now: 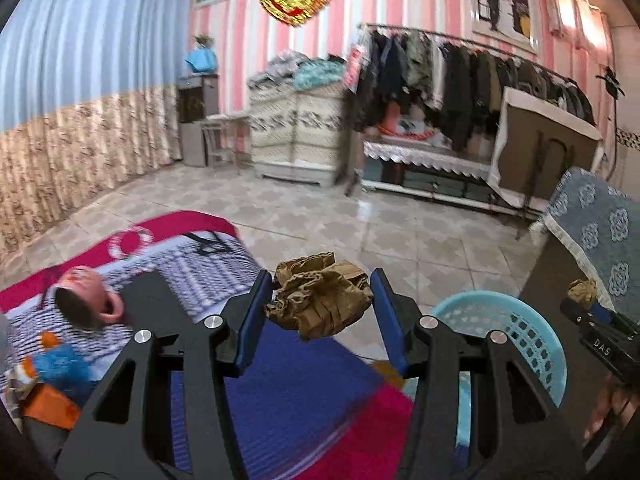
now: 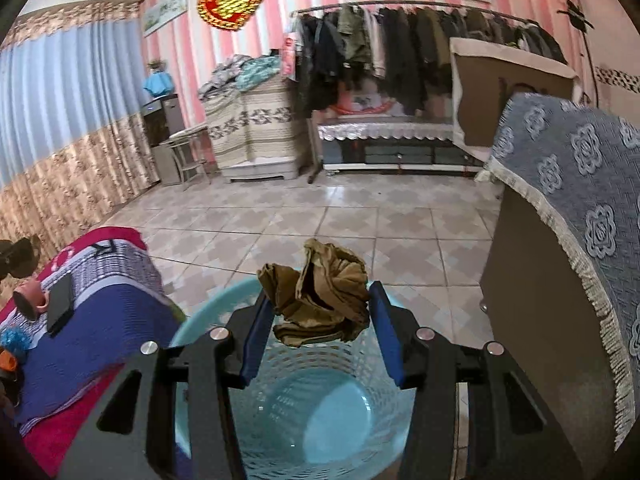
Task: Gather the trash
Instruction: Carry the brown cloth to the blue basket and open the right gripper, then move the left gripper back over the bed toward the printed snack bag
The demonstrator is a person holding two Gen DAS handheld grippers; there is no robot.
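- Your right gripper (image 2: 320,316) is pinching a brown paper wad (image 2: 320,300) between its blue pads (image 2: 256,332); the wad fills the gap from pad to pad and bulges above the tips.
- That wad hangs directly over the mouth of the bin (image 2: 200,320), the pale blue lattice basket on the floor. In the right wrist view you look straight down past the pads onto its bare bottom, so the drop line looks good.
- The relation that counts: the bin lies below and slightly toward you from the right wad, not ahead of it. Spreading the pads where you are should be enough; I would not reach further forward.
- Your left gripper (image 1: 322,304) is also clamped on a second paper wad (image 1: 320,296), its crumpled bulk lying crosswise between the pads.
- That left wad is over the edge of the bed (image 1: 280,392), above the blue and pink cover, not over the bin (image 1: 520,336). From the left gripper the bin sits down and to the right, near but clearly off to the side.
- The right hand is therefore the nearer one and should release first; the left needs to swing right afterwards.
- The right gripper shows at the far right of the left view, so watch for the two tools crowding each other above the rim.
- A doll (image 1: 86,300) and a dark phone (image 2: 60,304) lie on the bed; neither looks like trash.
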